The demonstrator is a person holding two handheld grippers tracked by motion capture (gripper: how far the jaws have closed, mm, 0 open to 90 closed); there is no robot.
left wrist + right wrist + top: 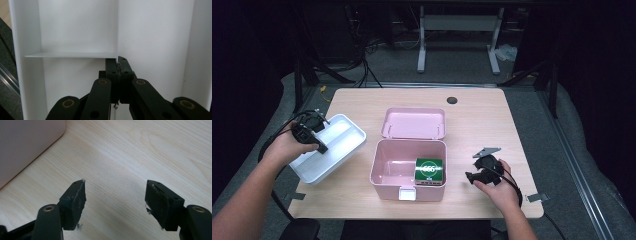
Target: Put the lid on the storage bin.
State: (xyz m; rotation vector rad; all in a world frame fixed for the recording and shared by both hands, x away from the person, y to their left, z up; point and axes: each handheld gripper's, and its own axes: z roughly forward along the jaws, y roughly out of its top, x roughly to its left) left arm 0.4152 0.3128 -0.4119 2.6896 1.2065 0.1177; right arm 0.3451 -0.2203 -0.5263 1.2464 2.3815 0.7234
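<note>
Left gripper (313, 138) is over the white plastic divided tray (343, 150) at the table's left side, jaws pressed together on the tray's thin inner divider wall (117, 30), as the left gripper view makes plain: the black jaw tips meet right at the divider's edge, where a cross partition (70, 55) joins it. So the step in hand looks like lifting the tray out by its divider; it sits tilted on the light wooden table (492, 120), its near corner toward the table's left edge. Right gripper (474, 172) rests low on the table to the right of the open pink plastic storage box (387, 172), jaws spread with nothing between them, just bare wood below and the box's pink wall (25, 145) off to one side. The box's hinged lid (413, 122) lies folded back behind it, and a green carton with white print (429, 170) sits inside at the right. My read: the tray is meant to go into the box, on top of the carton side or beside it. Next move calls for keeping the pinch firm on that thin wall, levelling the tray, carrying it across and lining its corners up with the box opening. The grip is narrow, so the tray may swing.
</note>
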